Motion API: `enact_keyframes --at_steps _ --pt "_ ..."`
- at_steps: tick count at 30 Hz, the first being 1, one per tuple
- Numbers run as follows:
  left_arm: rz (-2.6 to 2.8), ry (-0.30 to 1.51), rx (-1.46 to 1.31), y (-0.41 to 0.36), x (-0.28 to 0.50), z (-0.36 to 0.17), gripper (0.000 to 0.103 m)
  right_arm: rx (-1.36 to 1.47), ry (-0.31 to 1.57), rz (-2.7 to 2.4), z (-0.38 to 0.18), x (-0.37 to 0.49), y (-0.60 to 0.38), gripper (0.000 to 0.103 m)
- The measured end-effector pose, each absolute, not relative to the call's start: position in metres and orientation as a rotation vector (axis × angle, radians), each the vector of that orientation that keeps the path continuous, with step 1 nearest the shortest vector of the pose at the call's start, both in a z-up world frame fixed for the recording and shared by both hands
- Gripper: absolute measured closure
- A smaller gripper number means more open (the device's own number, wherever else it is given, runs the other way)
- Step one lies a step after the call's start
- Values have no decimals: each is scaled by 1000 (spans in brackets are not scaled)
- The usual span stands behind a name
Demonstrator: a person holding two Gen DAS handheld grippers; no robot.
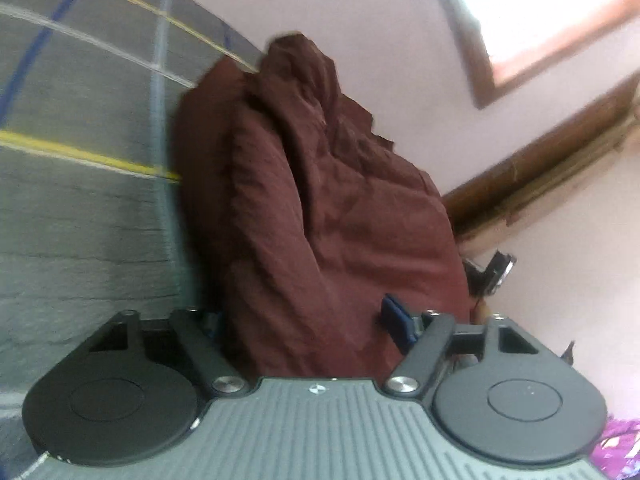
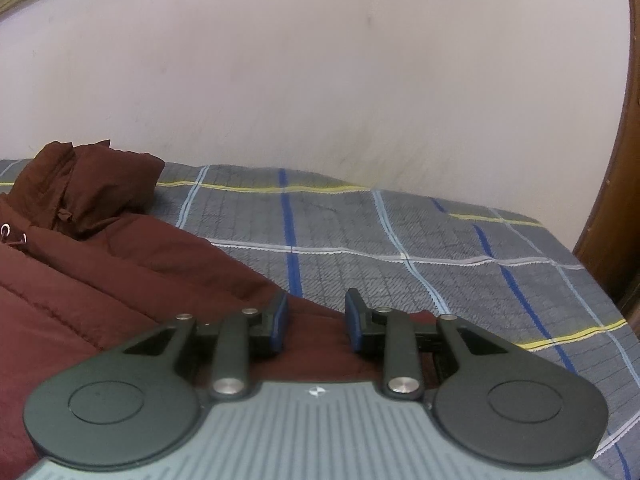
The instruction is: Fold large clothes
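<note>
Jaws of the left gripper [image 1: 306,322] stand apart with a thick fold of the maroon puffer jacket [image 1: 320,200] bulging between them; whether the blue pads press the cloth I cannot tell, for the left pad is mostly hidden behind it; jaws of the right gripper [image 2: 316,320] stand partly open over the jacket's [image 2: 100,272] edge, with cloth between the blue pads, neither of which visibly touches it; the jacket lies on the bed's grey plaid bedspread [image 2: 440,248], its hood [image 2: 84,184] bunched up at the end towards the pale wall [image 2: 320,80]; beyond the jacket, in the left view, a wood-framed window [image 1: 560,20] is set in that wall.
</note>
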State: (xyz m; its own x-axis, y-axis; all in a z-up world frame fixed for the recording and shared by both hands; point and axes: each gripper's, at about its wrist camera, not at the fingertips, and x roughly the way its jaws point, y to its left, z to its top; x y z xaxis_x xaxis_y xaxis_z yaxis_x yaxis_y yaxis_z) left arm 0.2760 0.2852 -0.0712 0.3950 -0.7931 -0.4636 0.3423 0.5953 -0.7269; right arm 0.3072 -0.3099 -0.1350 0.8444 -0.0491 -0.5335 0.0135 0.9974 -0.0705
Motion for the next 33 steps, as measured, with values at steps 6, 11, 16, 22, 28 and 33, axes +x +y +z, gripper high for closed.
enact_keyframes --at_steps 6,11,16,22,28,33 --pt "-702 772 -843 287 261 -95 56 -88 557 -49 -134 306 -306 73" --pt "-687 744 -934 290 245 -102 48 -89 552 -44 -134 305 -306 73" --pt "-699 715 -1041 287 249 -100 22 -87 549 -42 -134 305 -307 73" --pt "-447 665 -983 270 229 -81 69 -55 538 -36 -124 300 -312 73" --pt "-389 592 -901 248 217 -45 70 -64 281 259 -48 206 -279 85" --pt "-346 590 -903 246 207 -23 70 -309 287 607 -40 173 -207 91"
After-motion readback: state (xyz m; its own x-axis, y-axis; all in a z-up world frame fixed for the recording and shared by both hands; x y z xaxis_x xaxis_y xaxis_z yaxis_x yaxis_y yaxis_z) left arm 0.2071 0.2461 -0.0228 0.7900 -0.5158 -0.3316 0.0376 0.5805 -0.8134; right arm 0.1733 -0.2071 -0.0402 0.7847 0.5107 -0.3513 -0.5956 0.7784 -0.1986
